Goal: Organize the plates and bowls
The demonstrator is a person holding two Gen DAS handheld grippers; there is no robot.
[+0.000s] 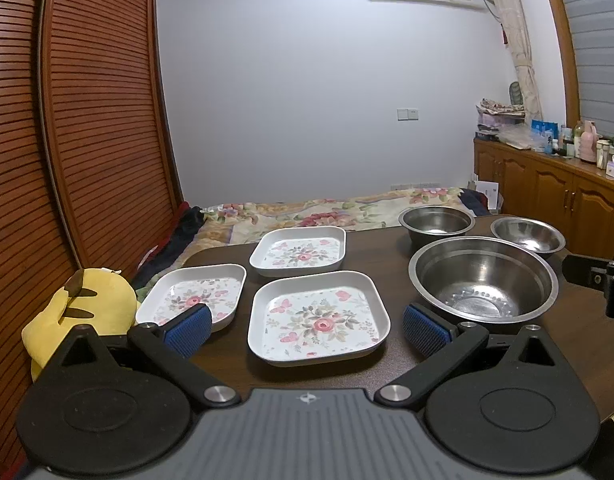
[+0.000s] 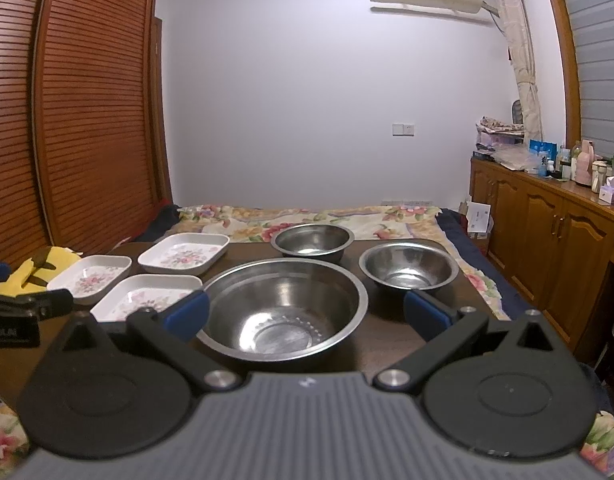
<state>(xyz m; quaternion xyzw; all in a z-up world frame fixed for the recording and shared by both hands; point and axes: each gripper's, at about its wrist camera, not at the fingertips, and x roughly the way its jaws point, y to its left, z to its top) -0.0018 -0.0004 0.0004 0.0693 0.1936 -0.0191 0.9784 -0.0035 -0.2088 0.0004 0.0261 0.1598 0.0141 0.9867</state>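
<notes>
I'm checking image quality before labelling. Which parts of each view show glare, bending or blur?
Left wrist view: the brown slatted wardrobe doors bow from fisheye distortion; the large steel bowl carries soft highlights; the open left gripper stays sharp. Right wrist view: the same large bowl glints at its base, the wooden cabinet curves, and the open right gripper looks slightly soft.

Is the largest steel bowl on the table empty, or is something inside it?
Empty. The largest steel bowl stands upright, and its shiny bottom shows bare in both wrist views; nothing lies inside.
</notes>
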